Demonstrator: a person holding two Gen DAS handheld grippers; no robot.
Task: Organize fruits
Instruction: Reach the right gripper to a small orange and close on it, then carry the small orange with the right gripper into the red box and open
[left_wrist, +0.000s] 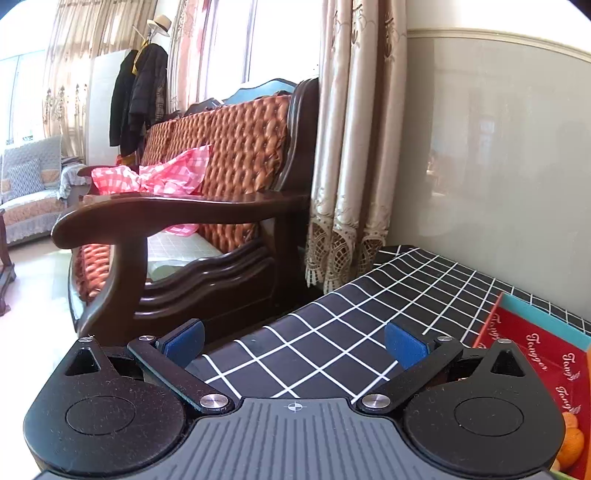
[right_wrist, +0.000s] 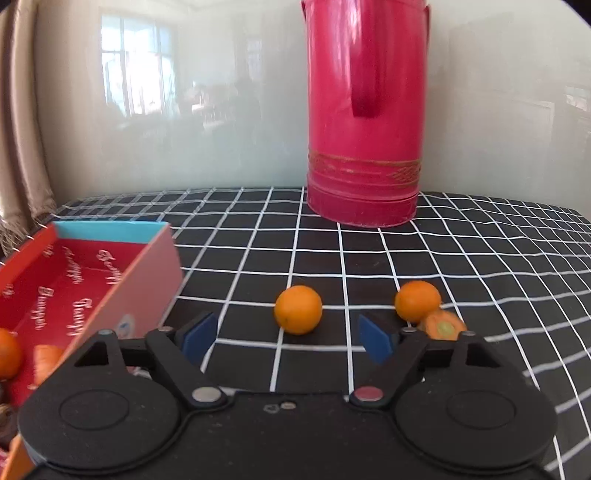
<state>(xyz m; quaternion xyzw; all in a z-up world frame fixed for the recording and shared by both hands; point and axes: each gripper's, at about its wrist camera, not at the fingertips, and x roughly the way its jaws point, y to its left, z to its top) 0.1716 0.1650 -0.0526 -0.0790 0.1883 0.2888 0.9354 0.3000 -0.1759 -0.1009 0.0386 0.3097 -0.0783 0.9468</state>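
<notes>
Right claw (right_wrist: 287, 338) open, empty, low over checked worktop (right_wrist: 461, 258); one orange (right_wrist: 298, 309) just ahead between its fingers, second orange (right_wrist: 417, 301) touching a carrot piece (right_wrist: 444, 325) at right. Red box (right_wrist: 85, 291) left, holding an orange (right_wrist: 8, 353). Left claw (left_wrist: 294, 343) open, empty.

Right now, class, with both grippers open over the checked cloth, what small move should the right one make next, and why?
Probably ease the right gripper forward around the nearest orange. Its jaws are open and empty, that orange lies loose on the cloth just ahead between them, and the red box already holds fruit.
</notes>
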